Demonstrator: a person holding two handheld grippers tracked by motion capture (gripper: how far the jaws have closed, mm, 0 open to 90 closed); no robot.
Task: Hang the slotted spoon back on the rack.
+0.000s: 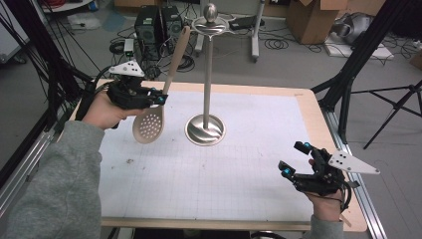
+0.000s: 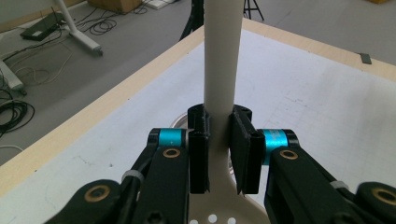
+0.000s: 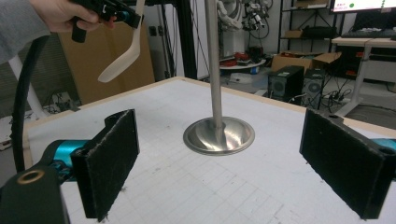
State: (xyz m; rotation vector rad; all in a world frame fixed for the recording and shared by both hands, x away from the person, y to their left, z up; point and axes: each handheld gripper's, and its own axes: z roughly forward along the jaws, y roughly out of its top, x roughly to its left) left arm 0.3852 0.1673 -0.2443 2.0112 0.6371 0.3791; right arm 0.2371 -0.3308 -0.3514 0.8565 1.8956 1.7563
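Observation:
A cream slotted spoon (image 1: 152, 119) with a perforated bowl hangs in the air left of a metal utensil stand (image 1: 205, 130), bowl down and handle up. My left gripper (image 1: 161, 98) is shut on its handle just above the bowl; in the left gripper view the jaws pinch the handle (image 2: 223, 70). The stand has a round base, a tall pole and a hook ring with a knob (image 1: 211, 15) on top. My right gripper (image 1: 294, 160) stands open near the table's right front corner, with nothing between its pads (image 3: 109, 156), facing the stand's base (image 3: 218, 135). The right gripper view catches the spoon (image 3: 122, 58) upper left.
The table (image 1: 308, 104) carries a white gridded mat with a wooden border. Beyond its far edge lie cables, computer towers (image 1: 158, 25) and cardboard boxes (image 1: 313, 17) on the floor. Black tripod legs (image 1: 358, 59) stand to the right.

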